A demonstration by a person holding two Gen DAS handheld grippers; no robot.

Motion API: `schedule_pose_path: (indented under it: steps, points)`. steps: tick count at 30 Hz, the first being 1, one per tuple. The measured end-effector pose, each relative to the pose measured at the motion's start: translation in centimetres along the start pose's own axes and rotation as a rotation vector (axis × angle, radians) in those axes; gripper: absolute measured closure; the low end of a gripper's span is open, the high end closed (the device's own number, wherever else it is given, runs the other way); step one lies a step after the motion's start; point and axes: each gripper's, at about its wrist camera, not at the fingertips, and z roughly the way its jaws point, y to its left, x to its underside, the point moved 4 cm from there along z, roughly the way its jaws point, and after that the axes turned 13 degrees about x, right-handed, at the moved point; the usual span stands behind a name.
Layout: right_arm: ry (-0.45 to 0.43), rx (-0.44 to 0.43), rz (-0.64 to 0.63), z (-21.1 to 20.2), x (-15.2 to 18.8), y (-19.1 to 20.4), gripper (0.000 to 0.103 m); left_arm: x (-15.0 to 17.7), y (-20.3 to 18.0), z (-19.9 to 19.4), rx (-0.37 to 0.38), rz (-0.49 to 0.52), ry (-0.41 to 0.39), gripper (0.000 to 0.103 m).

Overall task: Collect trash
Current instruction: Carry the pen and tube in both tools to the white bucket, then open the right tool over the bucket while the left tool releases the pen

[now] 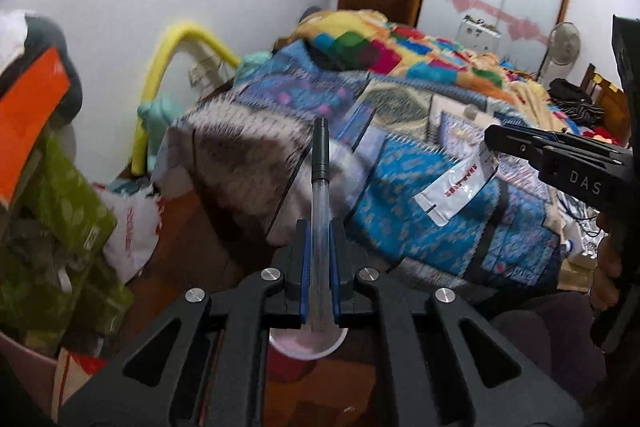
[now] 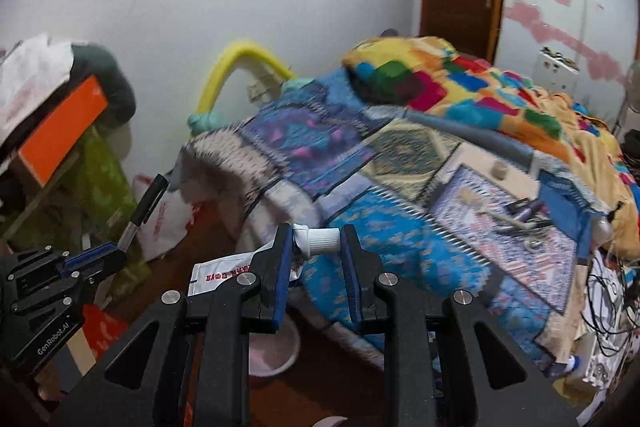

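Observation:
My left gripper is shut on a pen with a clear barrel and a black cap; the pen points up and away over the bed's edge. It also shows in the right wrist view, at the left. My right gripper is shut on the white cap of a flattened white tube with red print; the tube body hangs to the left. In the left wrist view the tube hangs from the right gripper above the bed.
A bed with a blue patchwork cover and a bright blanket fills the right. A pink basin sits on the floor below the grippers. Green and orange boxes and a white plastic bag pile at the left. Small items lie on the bed.

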Motion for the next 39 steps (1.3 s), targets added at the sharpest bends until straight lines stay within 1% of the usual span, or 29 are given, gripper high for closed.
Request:
schedule_pose_path:
  steps: [4, 8, 11, 15, 21, 24, 27, 29, 30, 31, 37, 38, 39]
  points:
    - [0.056, -0.022, -0.049, 1.9, 1.1, 2.9, 0.081, 1.7, 2.1, 2.0, -0.012, -0.050, 0.058, 0.095]
    - [0.135, -0.037, -0.104, 4.7, 3.0, 5.3, 0.081, 3.6, 4.1, 4.1, -0.016, -0.105, 0.122, 0.095]
    - [0.196, -0.043, -0.153, 6.8, 4.7, 7.0, 0.081, 5.4, 5.6, 6.3, -0.028, -0.139, 0.185, 0.095]
    - [0.276, -0.021, -0.209, 9.9, 7.3, 9.1, 0.081, 8.1, 7.5, 9.2, -0.050, -0.185, 0.266, 0.095]
    - [0.369, -0.007, -0.263, 14.2, 10.3, 11.2, 0.081, 11.5, 9.6, 12.8, -0.046, -0.270, 0.364, 0.095]
    - [0.415, -0.014, -0.268, 16.3, 11.2, 11.7, 0.081, 12.4, 10.2, 14.0, -0.042, -0.304, 0.392, 0.095]
    - [0.467, -0.051, -0.262, 17.7, 11.7, 12.1, 0.080, 12.7, 10.3, 14.9, -0.036, -0.326, 0.405, 0.095]
    - [0.516, -0.076, -0.256, 18.5, 11.8, 12.3, 0.073, 12.7, 10.5, 15.4, -0.025, -0.337, 0.412, 0.095]
    - [0.538, -0.092, -0.248, 18.7, 11.8, 12.3, 0.064, 12.8, 10.5, 15.6, -0.020, -0.342, 0.415, 0.095]
    - [0.550, -0.112, -0.236, 18.8, 11.8, 12.3, 0.059, 12.7, 10.4, 15.9, -0.016, -0.346, 0.421, 0.095]
    - [0.532, -0.124, -0.246, 18.3, 11.5, 12.0, 0.059, 12.0, 10.0, 17.2, -0.002, -0.332, 0.433, 0.095]
    - [0.531, -0.124, -0.246, 18.1, 11.5, 11.8, 0.059, 11.9, 9.9, 17.5, -0.010, -0.328, 0.440, 0.092]
    - [0.527, -0.126, -0.245, 17.8, 11.5, 11.6, 0.058, 11.8, 10.0, 17.7, -0.015, -0.326, 0.445, 0.085]
